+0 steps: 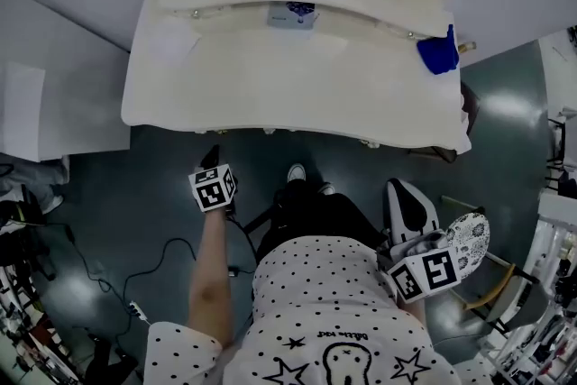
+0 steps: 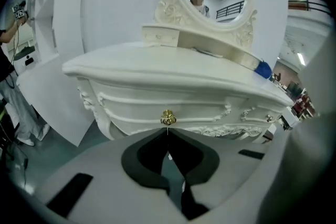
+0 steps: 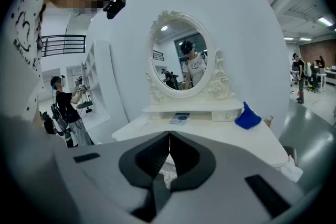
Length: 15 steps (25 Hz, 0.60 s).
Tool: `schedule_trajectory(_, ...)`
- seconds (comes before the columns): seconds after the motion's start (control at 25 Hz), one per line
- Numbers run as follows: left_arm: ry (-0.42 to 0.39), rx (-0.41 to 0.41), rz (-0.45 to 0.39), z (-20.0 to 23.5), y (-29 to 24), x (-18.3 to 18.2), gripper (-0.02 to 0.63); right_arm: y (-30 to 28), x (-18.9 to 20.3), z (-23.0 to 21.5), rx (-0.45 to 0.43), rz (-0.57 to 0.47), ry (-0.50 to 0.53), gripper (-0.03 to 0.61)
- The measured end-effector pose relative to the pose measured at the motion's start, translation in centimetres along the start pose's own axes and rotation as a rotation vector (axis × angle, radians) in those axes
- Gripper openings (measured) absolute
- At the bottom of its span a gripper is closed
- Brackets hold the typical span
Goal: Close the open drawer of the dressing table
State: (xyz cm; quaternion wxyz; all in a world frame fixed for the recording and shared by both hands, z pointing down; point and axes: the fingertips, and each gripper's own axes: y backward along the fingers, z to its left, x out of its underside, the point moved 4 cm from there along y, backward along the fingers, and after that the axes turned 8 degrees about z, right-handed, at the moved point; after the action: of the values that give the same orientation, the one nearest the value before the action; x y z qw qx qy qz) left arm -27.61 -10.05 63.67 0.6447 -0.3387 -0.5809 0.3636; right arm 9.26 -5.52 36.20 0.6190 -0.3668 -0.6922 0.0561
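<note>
**Head view:** the left gripper [image 1: 213, 156] is just off the front edge of the dressing table [image 1: 288, 81]; the right gripper [image 1: 403, 194] is well back.

**Left gripper view:** jaws together and empty, tips just below the gold knob [image 2: 167, 117]. The drawer [image 2: 157, 105] looks flush, its contents hidden. An off-centre push could glance off the knob.

**Right gripper view:** jaws together, empty.

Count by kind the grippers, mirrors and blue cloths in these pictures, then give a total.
Grippers: 2, the left gripper and the right gripper
Mirror: 1
Blue cloth: 1
Total: 4
</note>
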Motion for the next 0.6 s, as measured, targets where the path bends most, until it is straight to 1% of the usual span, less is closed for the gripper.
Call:
schedule_trajectory(0.12,-0.016,0.012,-0.096,-0.8,3.4,-1.0,0.012,0.2,0.4,0.8,-0.033,-0.006,0.003,0.009)
schedule_trajectory(0.28,-0.011,0.034,-0.230,-2.4,8.2,-3.2,0.012,1.0,0.7,1.5,-0.066,-0.027,0.014,0.009)
schedule_trajectory(0.48,-0.021,0.076,-0.401,-5.1,15.2,-5.9,0.011,3.2,1.4,1.4,-0.073,-0.058,0.014,0.009)
schedule_trajectory(0.6,-0.024,0.106,-0.479,-7.3,19.1,-6.6,0.011,4.9,2.0,1.2,-0.072,-0.076,0.013,0.009)
